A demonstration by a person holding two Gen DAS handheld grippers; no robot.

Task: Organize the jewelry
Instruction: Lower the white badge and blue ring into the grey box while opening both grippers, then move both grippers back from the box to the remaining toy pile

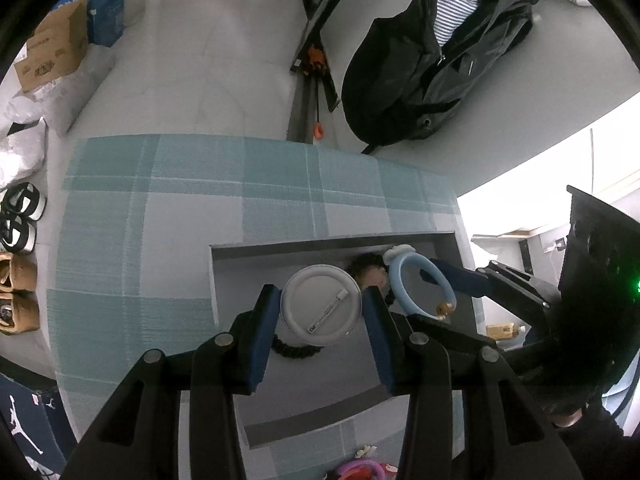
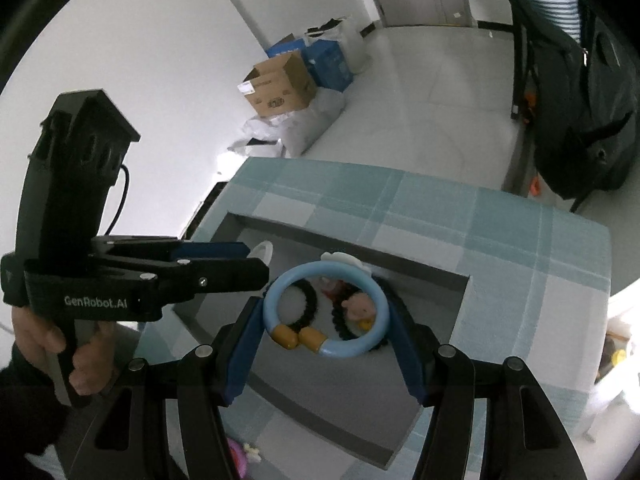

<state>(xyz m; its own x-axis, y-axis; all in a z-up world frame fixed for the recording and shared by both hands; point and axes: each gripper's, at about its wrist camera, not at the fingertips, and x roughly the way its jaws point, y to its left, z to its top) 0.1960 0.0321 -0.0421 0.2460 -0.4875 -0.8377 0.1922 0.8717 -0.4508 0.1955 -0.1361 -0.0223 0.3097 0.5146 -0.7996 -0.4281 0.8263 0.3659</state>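
Above the grey tray (image 1: 224, 256), the left gripper (image 1: 320, 312) clamps the round badge (image 1: 320, 310) and the right gripper (image 2: 326, 320) pinches the blue bracelet (image 2: 326, 310); crowded together, they could collide and drop either piece outside it

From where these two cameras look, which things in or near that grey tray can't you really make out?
- Black beaded bracelet, left view: mostly under the round grey case held by the left tongs.
- Dark hair tie with a pink charm, right view: seen only through the blue bangle in the right tongs.
- Pink and purple pieces, left view: cut off by the bottom edge.
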